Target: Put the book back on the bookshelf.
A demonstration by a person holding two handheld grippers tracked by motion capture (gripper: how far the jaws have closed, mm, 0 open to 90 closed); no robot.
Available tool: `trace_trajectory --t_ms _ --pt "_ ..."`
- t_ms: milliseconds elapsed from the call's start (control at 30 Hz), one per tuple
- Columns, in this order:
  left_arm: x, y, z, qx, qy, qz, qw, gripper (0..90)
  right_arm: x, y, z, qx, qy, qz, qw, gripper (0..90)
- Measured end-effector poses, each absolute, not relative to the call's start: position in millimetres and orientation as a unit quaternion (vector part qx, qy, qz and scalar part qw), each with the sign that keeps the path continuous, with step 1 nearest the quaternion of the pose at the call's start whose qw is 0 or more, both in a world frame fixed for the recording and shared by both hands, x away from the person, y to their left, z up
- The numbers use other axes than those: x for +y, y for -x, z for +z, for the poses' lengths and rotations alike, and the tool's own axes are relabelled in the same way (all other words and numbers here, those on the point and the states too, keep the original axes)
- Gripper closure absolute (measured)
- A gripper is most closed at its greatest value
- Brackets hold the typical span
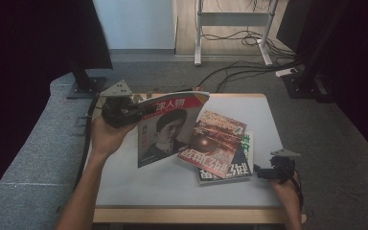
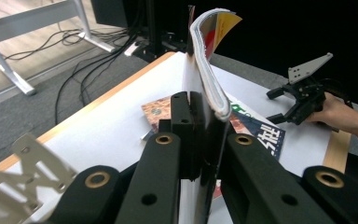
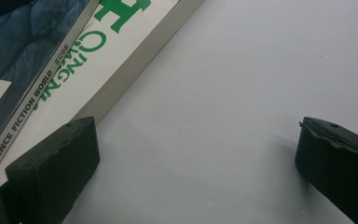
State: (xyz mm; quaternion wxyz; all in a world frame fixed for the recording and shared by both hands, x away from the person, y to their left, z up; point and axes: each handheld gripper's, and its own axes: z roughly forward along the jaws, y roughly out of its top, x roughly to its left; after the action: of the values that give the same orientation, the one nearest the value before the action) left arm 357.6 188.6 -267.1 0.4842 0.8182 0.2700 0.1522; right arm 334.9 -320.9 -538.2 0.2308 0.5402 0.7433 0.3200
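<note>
My left gripper [image 1: 136, 109] is shut on the edge of a magazine with a portrait cover [image 1: 168, 127], which it holds tilted above the table's left half. In the left gripper view the jaws [image 2: 196, 135] clamp that magazine [image 2: 205, 70], whose pages curve upward. A red-brown magazine [image 1: 213, 141] lies on a blue one [image 1: 237, 167], and under both lies a white magazine with green lettering [image 1: 247, 143]. My right gripper [image 1: 261, 172] stands open just right of this stack, low on the table. The white magazine's corner [image 3: 74, 70] lies beside its left jaw.
The white table [image 1: 249, 191] has free surface at the front and far right. Two black monitor stands [image 1: 84, 84] rise behind its left and right corners. Cables [image 1: 235, 72] run over the grey floor beyond the far edge.
</note>
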Motion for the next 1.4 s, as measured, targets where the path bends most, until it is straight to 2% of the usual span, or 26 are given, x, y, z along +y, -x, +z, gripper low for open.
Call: trace_trajectory --t_ms 1400 --pt "303 -331 -269 0.374 -0.77 0.195 0.479 87.2 -321 -335 -538 0.743 -0.54 0.32 0.232 0.0"
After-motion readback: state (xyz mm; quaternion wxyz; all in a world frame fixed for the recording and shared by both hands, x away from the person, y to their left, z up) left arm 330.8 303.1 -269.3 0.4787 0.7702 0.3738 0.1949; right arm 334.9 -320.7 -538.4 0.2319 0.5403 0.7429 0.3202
